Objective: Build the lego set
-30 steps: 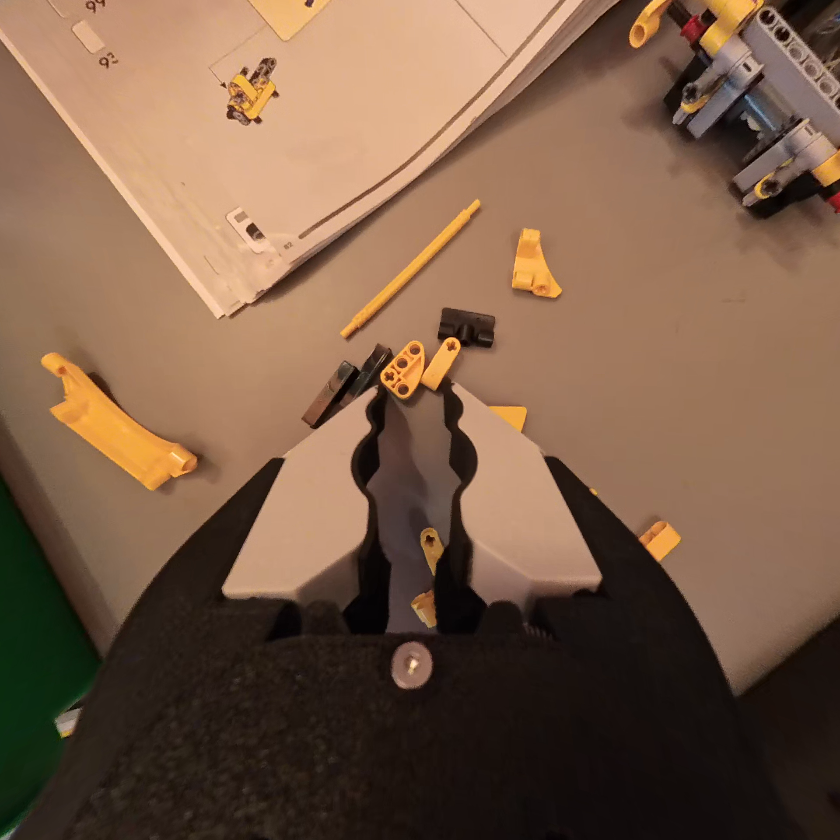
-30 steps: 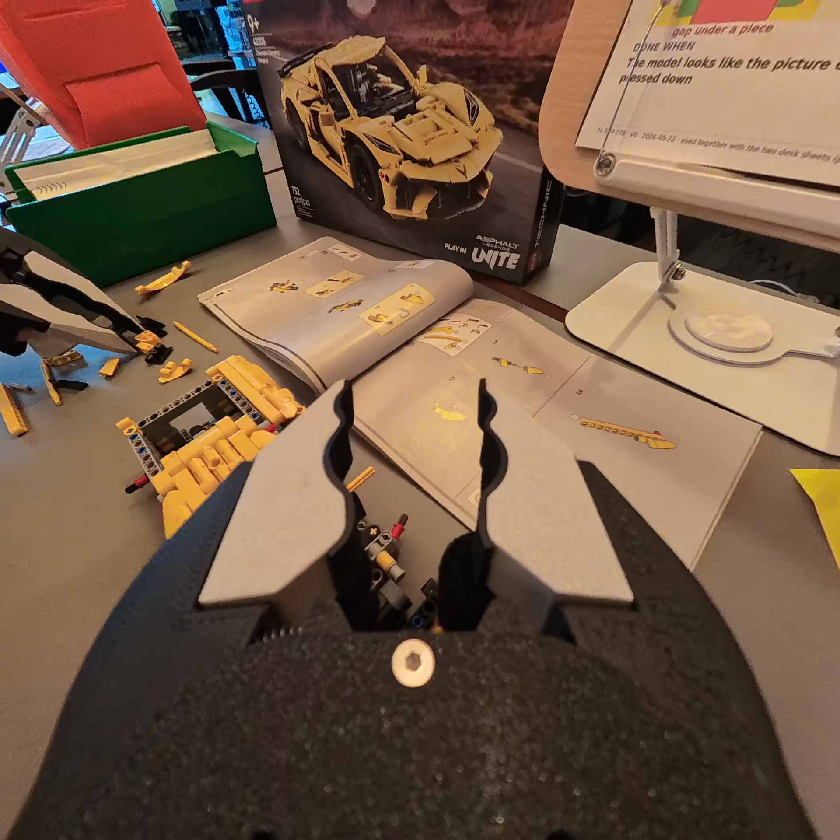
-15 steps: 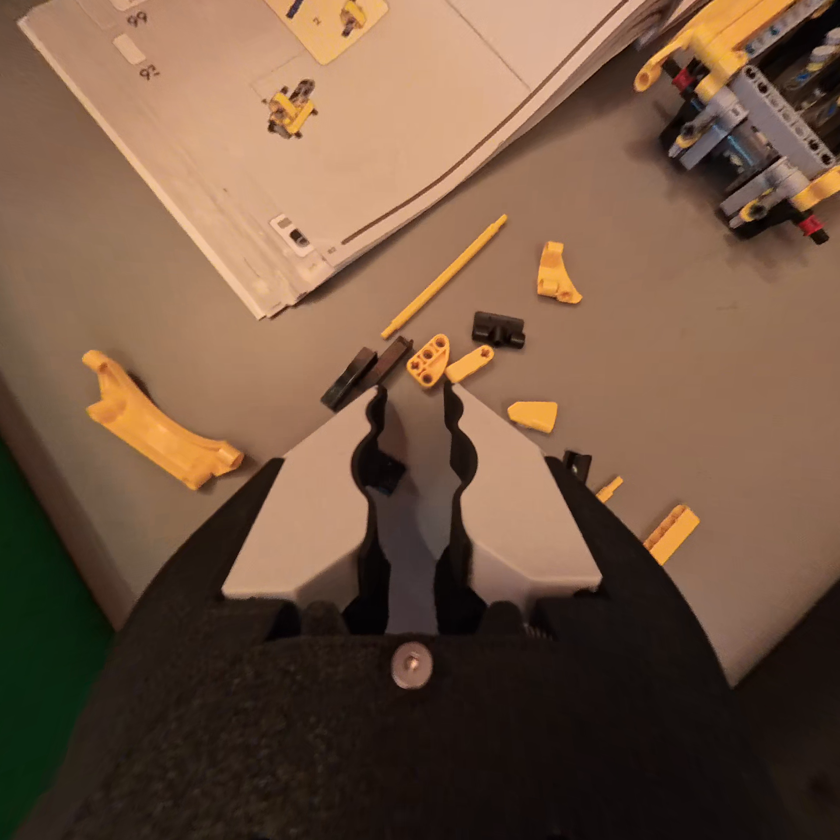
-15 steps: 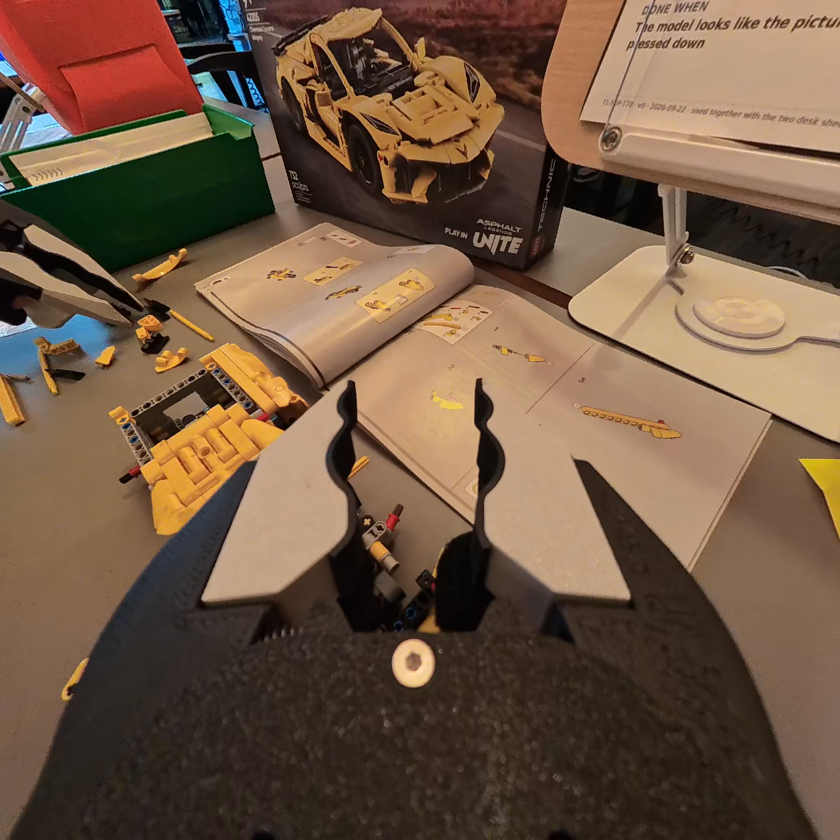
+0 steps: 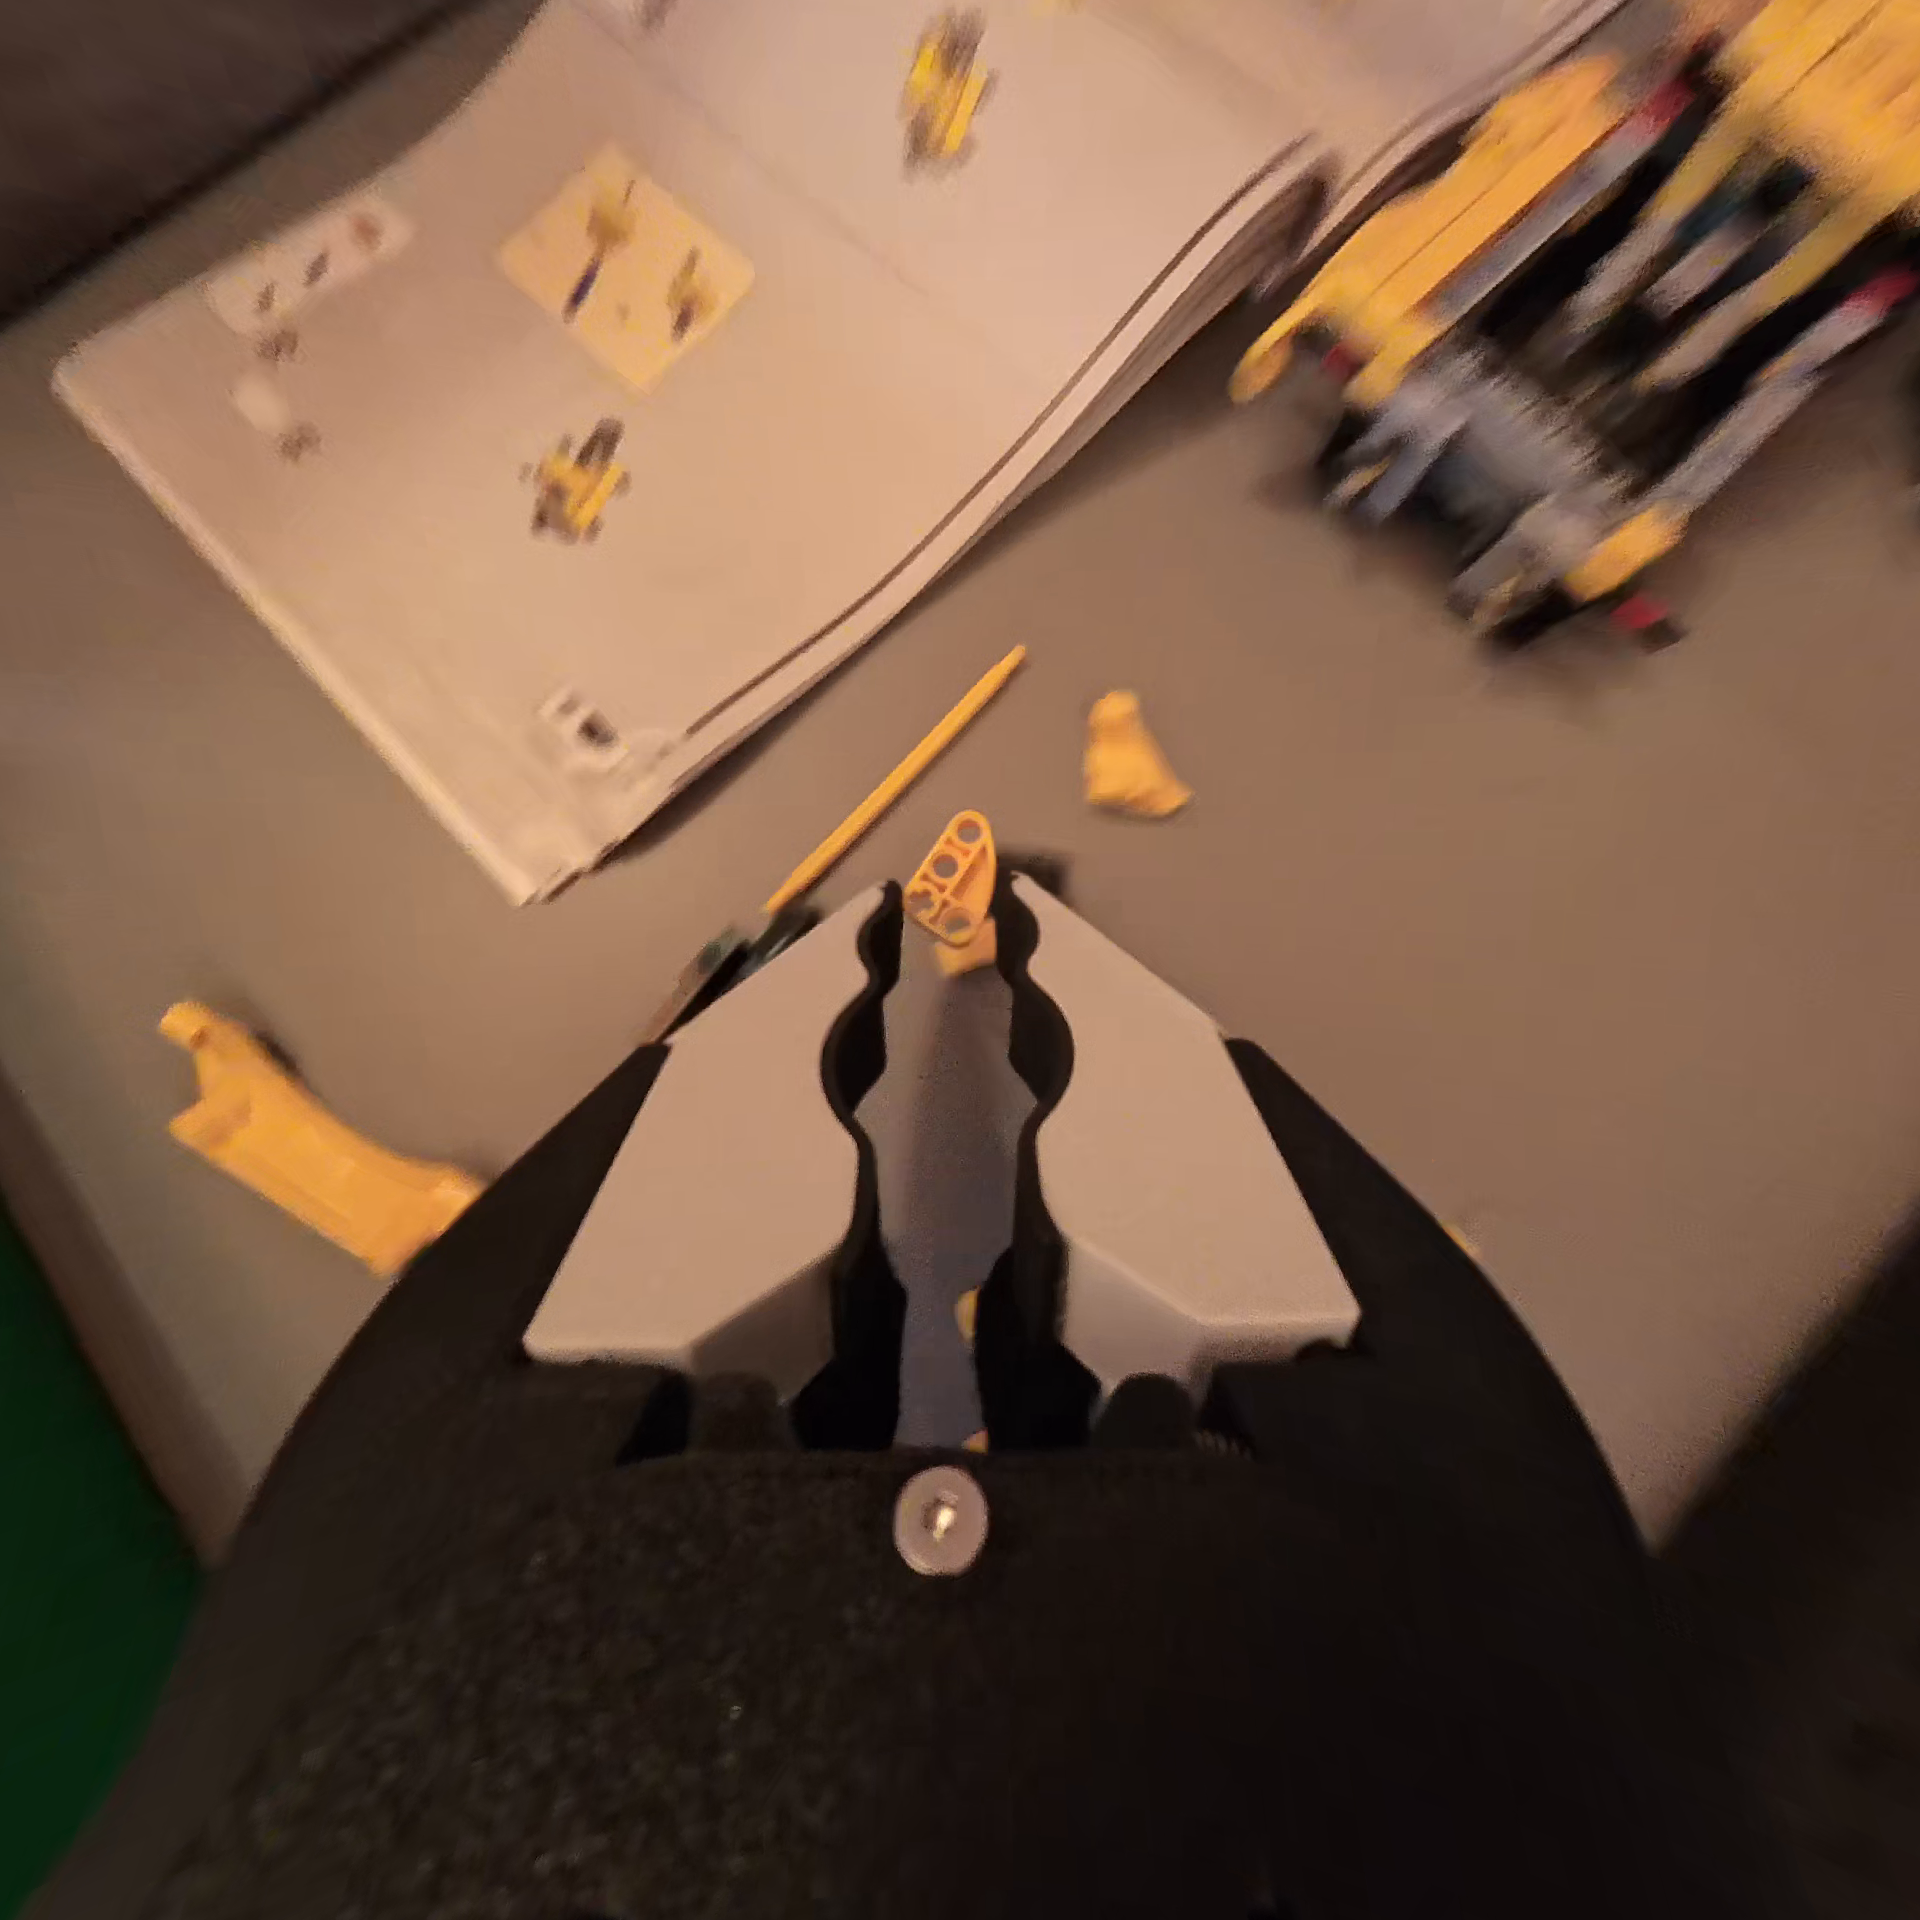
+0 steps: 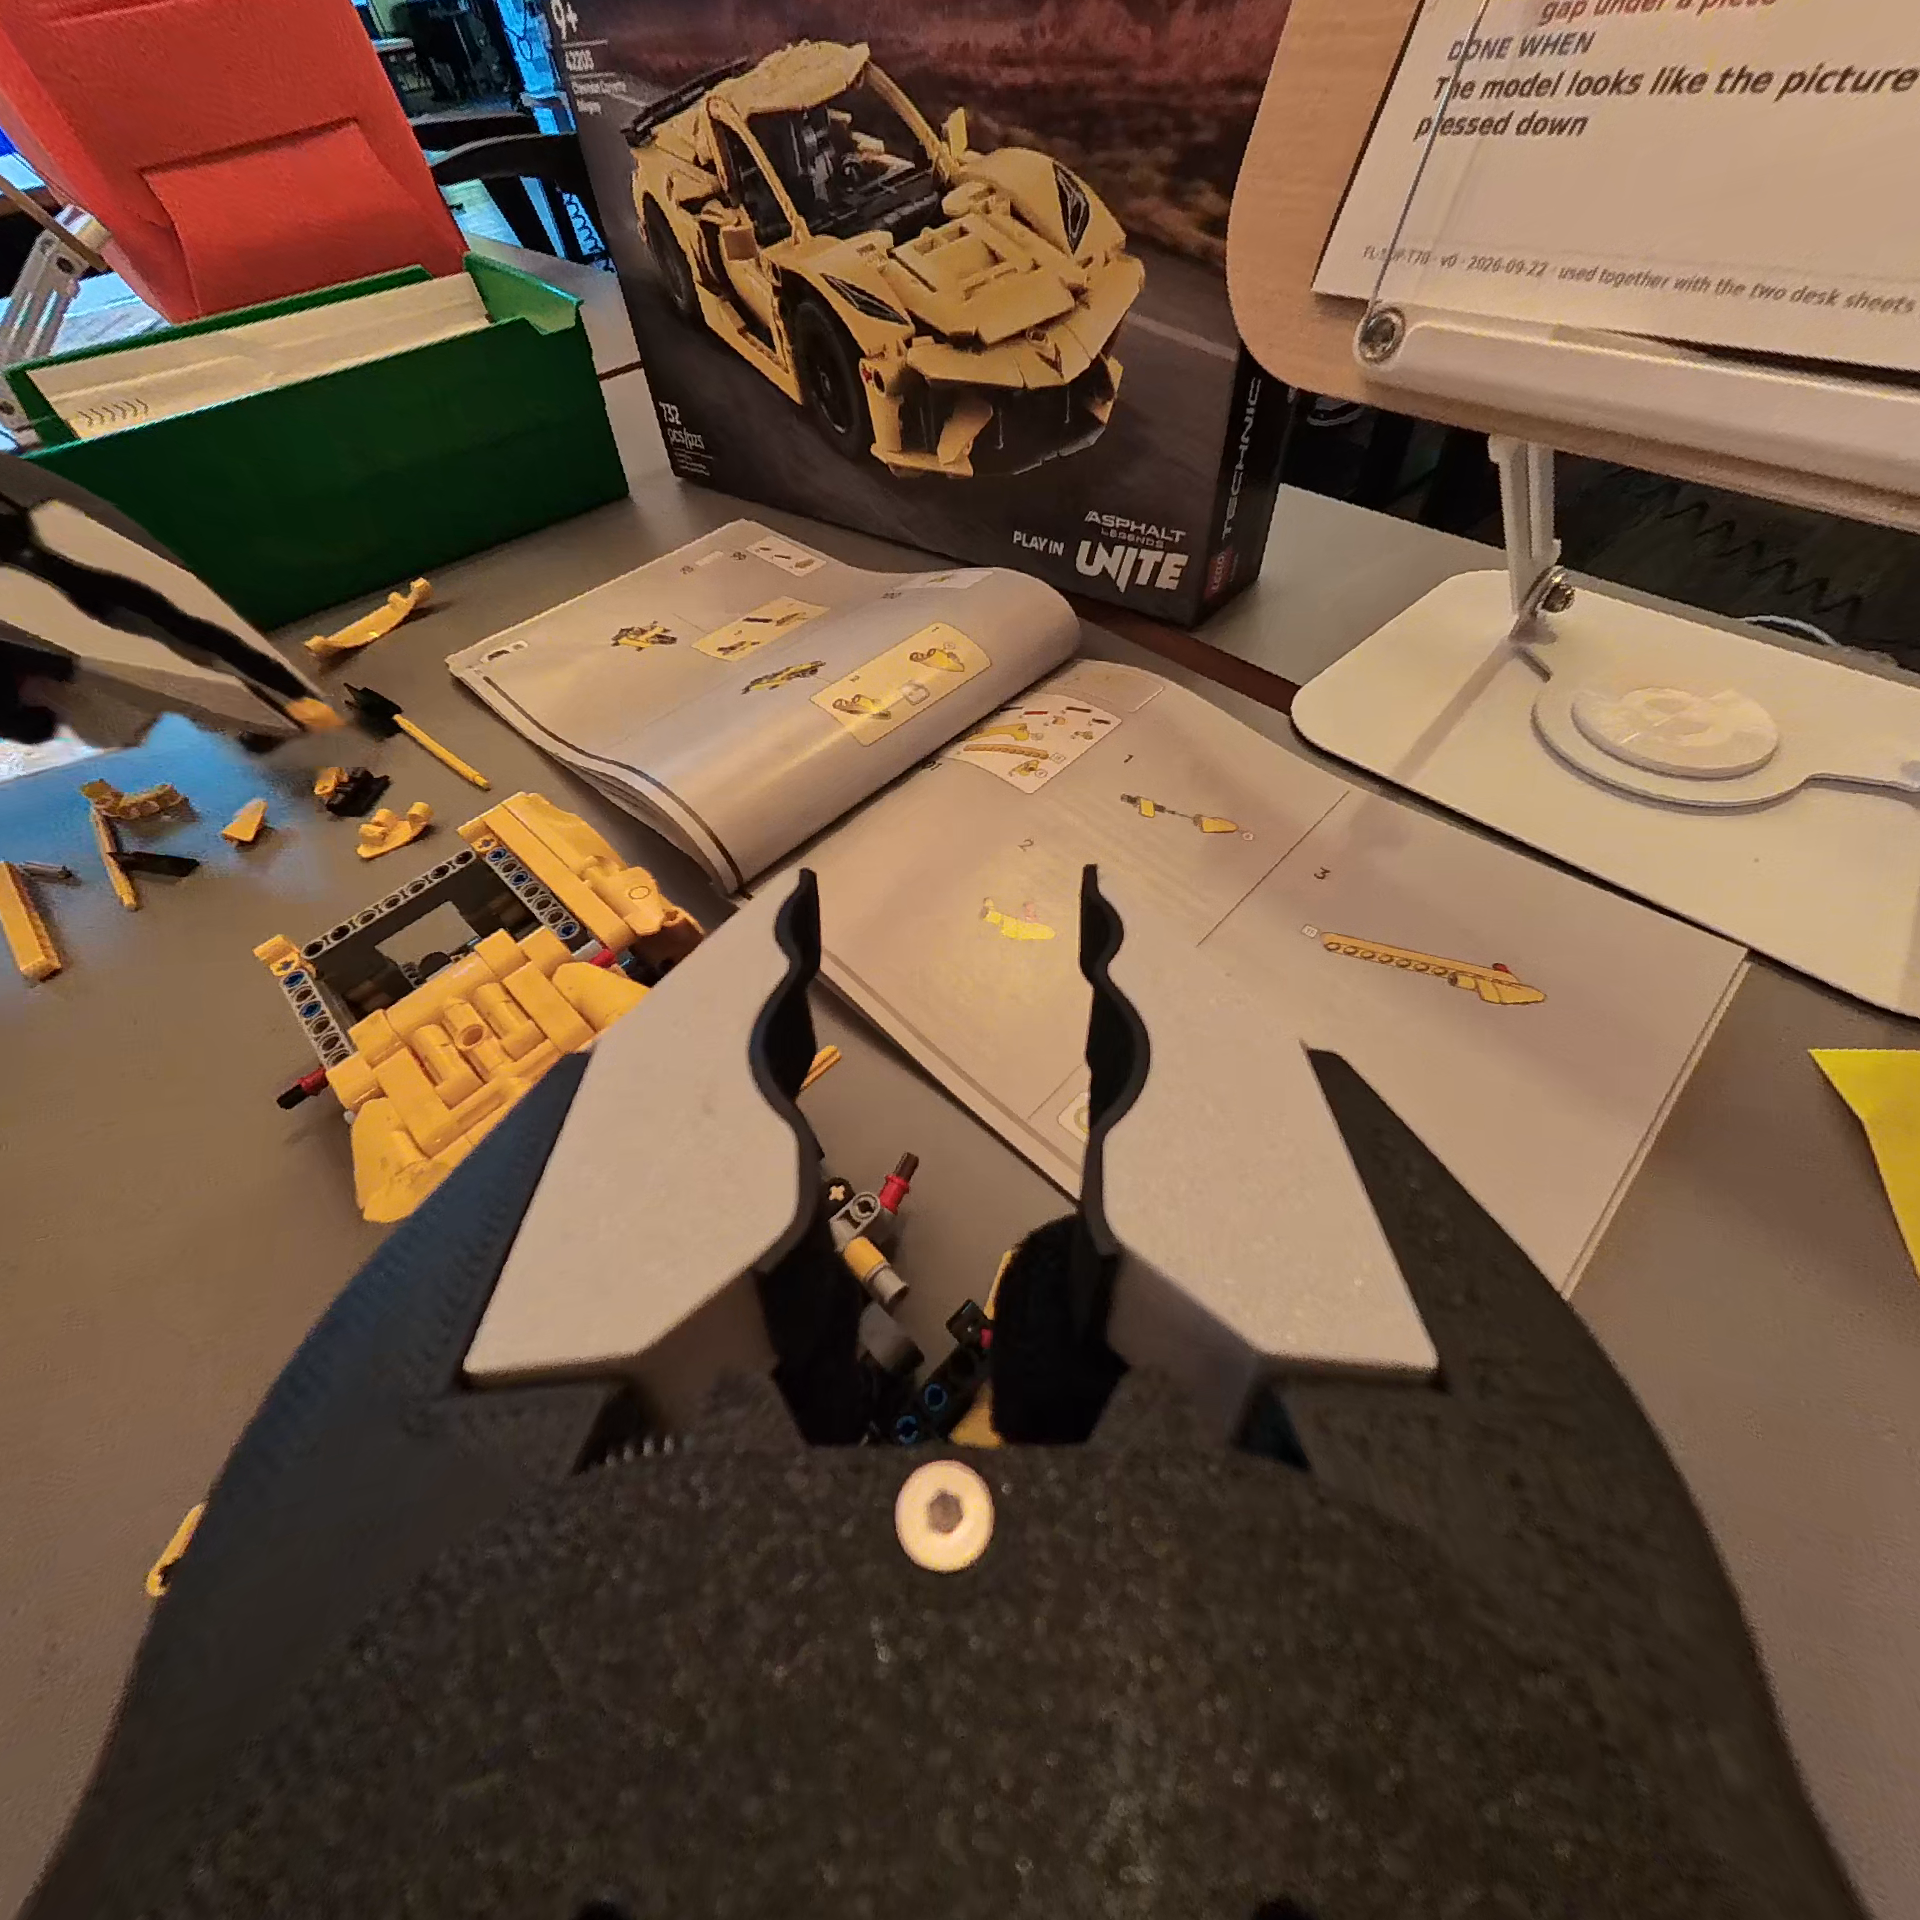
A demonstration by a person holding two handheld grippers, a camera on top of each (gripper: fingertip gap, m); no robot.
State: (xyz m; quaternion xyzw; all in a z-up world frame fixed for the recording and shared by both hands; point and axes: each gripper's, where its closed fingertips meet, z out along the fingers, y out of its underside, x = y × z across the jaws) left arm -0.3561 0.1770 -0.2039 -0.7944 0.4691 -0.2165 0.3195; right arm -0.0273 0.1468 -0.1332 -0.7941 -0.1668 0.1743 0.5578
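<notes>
The left gripper (image 5: 951, 902) now has the small yellow three-hole plate (image 5: 948, 883) pinched at the very tips of its fingers. Half a second ago that plate lay flat on the bench (image 5: 1455, 987), just ahead of the fingertips and beside a short yellow link. Now it stands on edge between them and shows sharp while everything behind it smears, so I judge that it is travelling with the gripper. The fingers are narrow, closed on the plate. A second yellow scrap sits just under the plate between the tips, and I cannot tell whether it is gripped too.

Beyond the fingertips the thin yellow rod (image 5: 904, 769) is where it was, ahead and a little left. The instruction booklet (image 5: 623, 416) lies farther out on that side, and the curved yellow panel (image 5: 301, 1143) is well off to the left of the fingers.

The right gripper (image 6: 945, 894) has barely shifted. Its fingers stand wide with nothing between them, over the open booklet page. A small grey, yellow and red pin assembly (image 6: 873, 1226) lies on the bench below the gap, and the half-built car (image 6: 468, 997) sits just left of its left finger.

The pick looks done. What remains is carrying the plate to wherever the page calls for, and the thin tip grip could let it twist.
</notes>
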